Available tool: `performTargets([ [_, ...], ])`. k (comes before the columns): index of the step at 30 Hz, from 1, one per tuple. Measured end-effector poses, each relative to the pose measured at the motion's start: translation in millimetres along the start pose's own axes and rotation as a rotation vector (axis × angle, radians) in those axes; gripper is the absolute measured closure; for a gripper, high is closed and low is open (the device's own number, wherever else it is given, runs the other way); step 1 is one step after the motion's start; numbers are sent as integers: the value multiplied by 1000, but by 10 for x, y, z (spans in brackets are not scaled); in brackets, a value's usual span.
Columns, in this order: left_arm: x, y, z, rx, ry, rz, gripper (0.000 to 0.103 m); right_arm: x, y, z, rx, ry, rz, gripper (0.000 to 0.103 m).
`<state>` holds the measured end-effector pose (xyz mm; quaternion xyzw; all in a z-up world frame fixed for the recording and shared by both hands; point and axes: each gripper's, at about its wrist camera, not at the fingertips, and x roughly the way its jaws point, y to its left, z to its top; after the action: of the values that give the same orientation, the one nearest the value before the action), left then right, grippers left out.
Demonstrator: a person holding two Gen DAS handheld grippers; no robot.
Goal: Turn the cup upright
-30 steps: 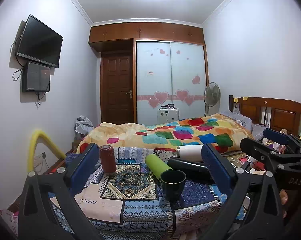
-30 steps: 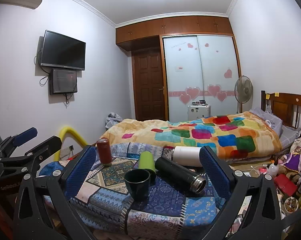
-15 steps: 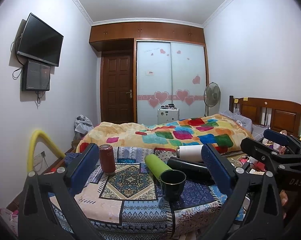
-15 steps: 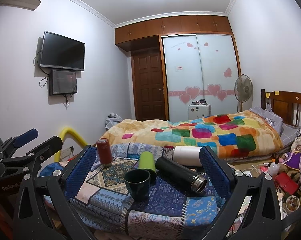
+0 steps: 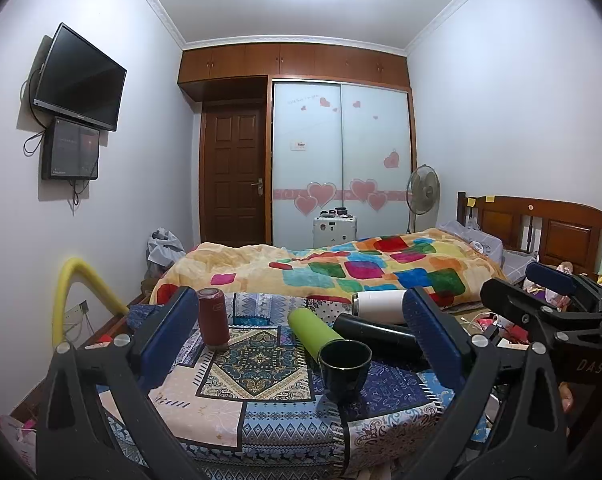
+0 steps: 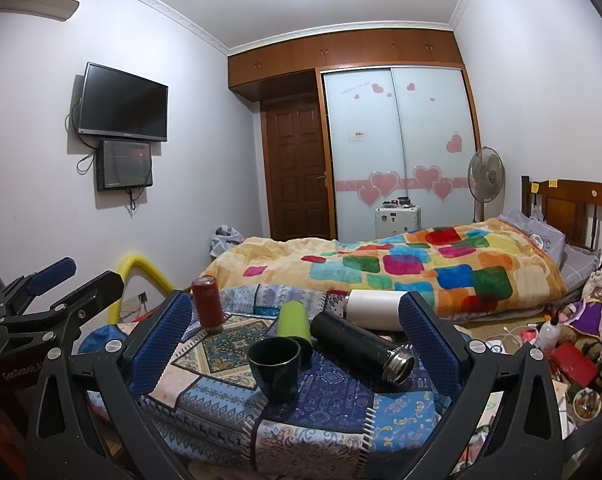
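Your left gripper (image 5: 297, 344) hangs back from the patchwork-covered table (image 5: 221, 412) with its jaws spread wide and nothing between them; held at this stand-off, its camera takes in the whole cluster of vessels. Farthest left stands the red bottle (image 5: 213, 323), upright and well apart from the rest, so it needs no attention. Next comes the green cup (image 5: 314, 334), lying on its side with its length running away from you; its near end sits just behind, perhaps touching, the dark mug (image 5: 344, 365), which stands upright with its mouth open to the ceiling. Judging by the task, the green cup is the likeliest thing left to right, though the frames do not settle which vessel is meant. To the right of the mug lies the black flask (image 6: 361, 347), on its side with its steel mouth pointing toward your right gripper (image 6: 295, 340), and behind it lies the white flask (image 6: 375, 304), also toppled. Your right gripper is likewise wide open and empty, squared to the table so that the mug and green cup fall between its pads. The crowding matters: the mug blocks a straight approach to the green cup, so a grasp from the side or above looks safer.
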<state>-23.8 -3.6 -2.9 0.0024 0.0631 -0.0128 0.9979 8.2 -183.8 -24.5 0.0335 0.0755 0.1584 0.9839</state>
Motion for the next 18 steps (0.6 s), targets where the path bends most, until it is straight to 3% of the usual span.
performTargets([
  [18, 33, -25, -13, -3, 8, -11, 0, 21, 11, 7, -3, -10, 8, 0],
])
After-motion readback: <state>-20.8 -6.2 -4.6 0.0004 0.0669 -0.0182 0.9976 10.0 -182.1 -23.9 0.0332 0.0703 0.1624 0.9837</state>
